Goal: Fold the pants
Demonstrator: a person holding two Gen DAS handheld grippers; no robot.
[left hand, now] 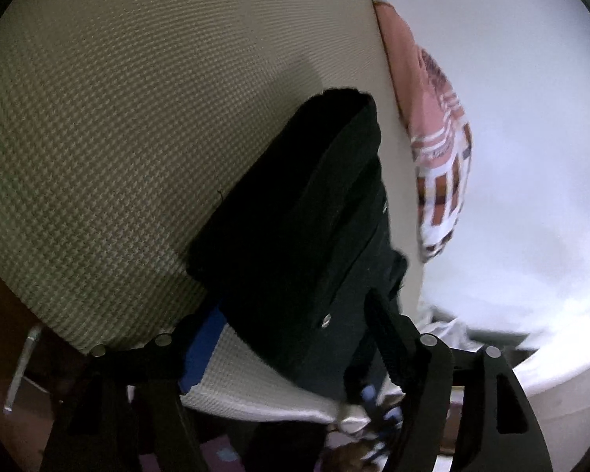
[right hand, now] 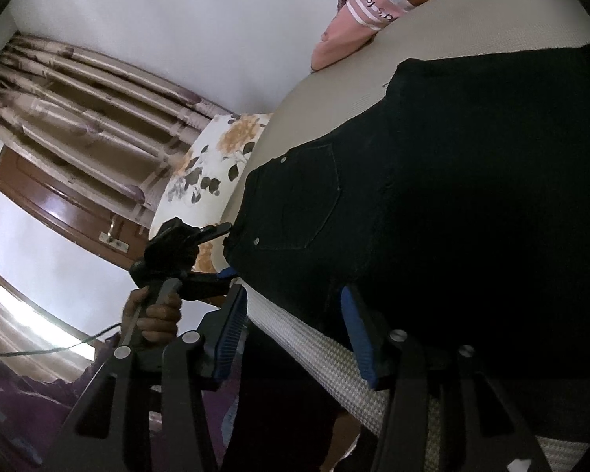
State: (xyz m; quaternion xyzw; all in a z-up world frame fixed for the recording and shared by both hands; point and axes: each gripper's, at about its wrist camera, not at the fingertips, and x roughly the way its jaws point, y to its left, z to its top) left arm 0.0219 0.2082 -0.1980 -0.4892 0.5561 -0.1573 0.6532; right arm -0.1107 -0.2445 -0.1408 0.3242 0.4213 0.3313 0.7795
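Black pants [left hand: 295, 212] lie on a cream waffle-weave bed cover [left hand: 118, 137]. In the right wrist view the pants [right hand: 452, 196] show a back pocket and rivets near the bed edge. My left gripper [left hand: 295, 354] is open, its fingers straddling the waist end of the pants. It also shows in the right wrist view [right hand: 220, 253], held in a hand, fingers either side of the waistband corner. My right gripper [right hand: 291, 334] is open, its blue pads [right hand: 228, 338] wide apart at the bed edge, with the pants hem just beyond them.
A pink patterned garment [left hand: 440, 149] lies at the far bed edge by the white wall; it also shows in the right wrist view [right hand: 373, 8]. A floral pillow [right hand: 208, 173], curtains [right hand: 78, 118] and a wooden door [right hand: 59, 204] are at left.
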